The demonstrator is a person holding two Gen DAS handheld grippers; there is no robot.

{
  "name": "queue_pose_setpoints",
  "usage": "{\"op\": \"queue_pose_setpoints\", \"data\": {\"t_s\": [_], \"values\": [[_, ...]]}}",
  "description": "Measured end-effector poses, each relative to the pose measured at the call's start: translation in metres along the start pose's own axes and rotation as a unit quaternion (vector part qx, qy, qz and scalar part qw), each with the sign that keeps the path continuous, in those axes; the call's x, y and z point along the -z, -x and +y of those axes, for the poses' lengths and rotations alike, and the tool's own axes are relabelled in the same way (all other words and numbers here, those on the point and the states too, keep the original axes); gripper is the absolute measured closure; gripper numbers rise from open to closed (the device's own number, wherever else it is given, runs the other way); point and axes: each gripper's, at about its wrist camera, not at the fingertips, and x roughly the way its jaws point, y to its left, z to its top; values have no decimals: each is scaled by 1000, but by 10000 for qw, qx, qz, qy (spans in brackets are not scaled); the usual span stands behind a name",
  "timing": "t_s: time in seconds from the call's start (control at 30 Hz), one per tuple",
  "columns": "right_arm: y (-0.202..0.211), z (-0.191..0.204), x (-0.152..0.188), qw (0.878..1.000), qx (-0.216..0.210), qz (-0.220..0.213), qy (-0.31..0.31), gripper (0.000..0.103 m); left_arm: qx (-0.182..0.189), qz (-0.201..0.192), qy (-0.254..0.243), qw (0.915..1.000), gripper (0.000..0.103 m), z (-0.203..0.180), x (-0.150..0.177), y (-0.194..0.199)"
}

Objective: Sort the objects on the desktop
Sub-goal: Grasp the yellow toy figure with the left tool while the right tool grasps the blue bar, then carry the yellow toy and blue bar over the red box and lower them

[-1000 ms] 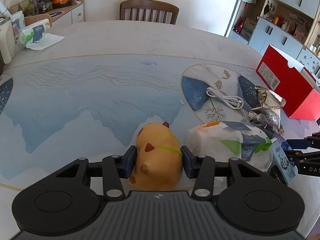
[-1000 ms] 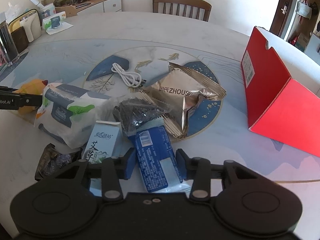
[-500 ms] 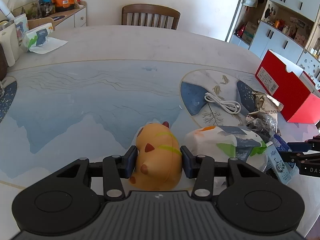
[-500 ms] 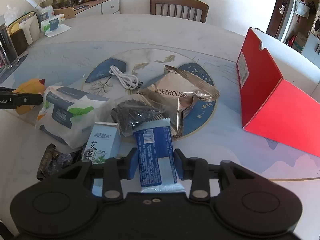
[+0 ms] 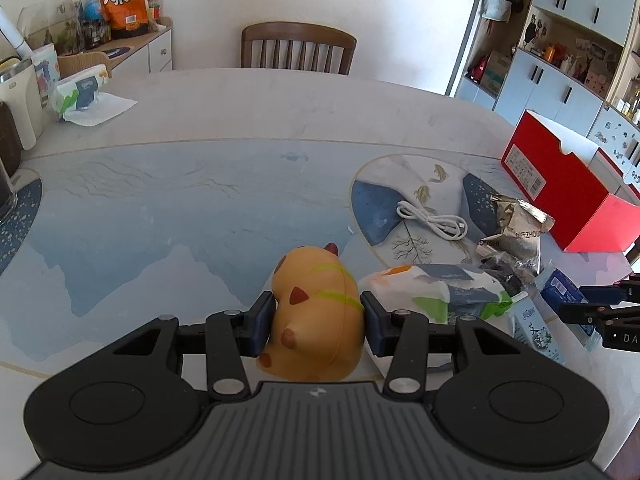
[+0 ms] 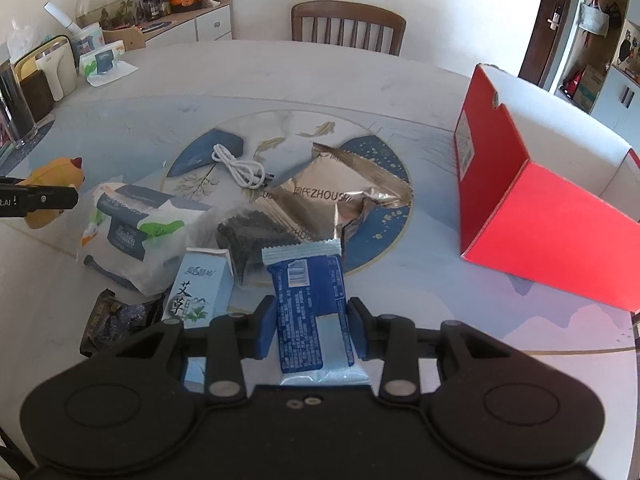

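- Left wrist view: left claw [image 5: 316, 316] pinched the soft orange animal-shaped squeeze toy [image 5: 314, 320] just above the worktop [image 5: 200, 184]; rounded, squashy sides could have let it squirt out.
- Right wrist view: right claw [image 6: 312, 328] clamped the blue foil snack packet [image 6: 308, 304], near the pile; slick wrapper might have slipped.

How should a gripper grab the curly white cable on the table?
Grip the white cable across the middle of its bundled loops, coming from straight above. It lies flat on the table in a narrow coil, so one pinch across the strands there likely catches them all.
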Motion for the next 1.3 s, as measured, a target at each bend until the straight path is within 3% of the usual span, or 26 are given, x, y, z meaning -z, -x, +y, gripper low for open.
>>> {"op": "queue_pose_setpoints", "data": {"t_s": [0.63,1.3], "values": [[38,-26,-9,9991,41,-342,-237,66,323,-217,-263,9989,58,-42,-22,24],[77,-91,-39,9968,111,-619,-502,66,915,-387,-696,9926,58,-118,-58,31]]}}
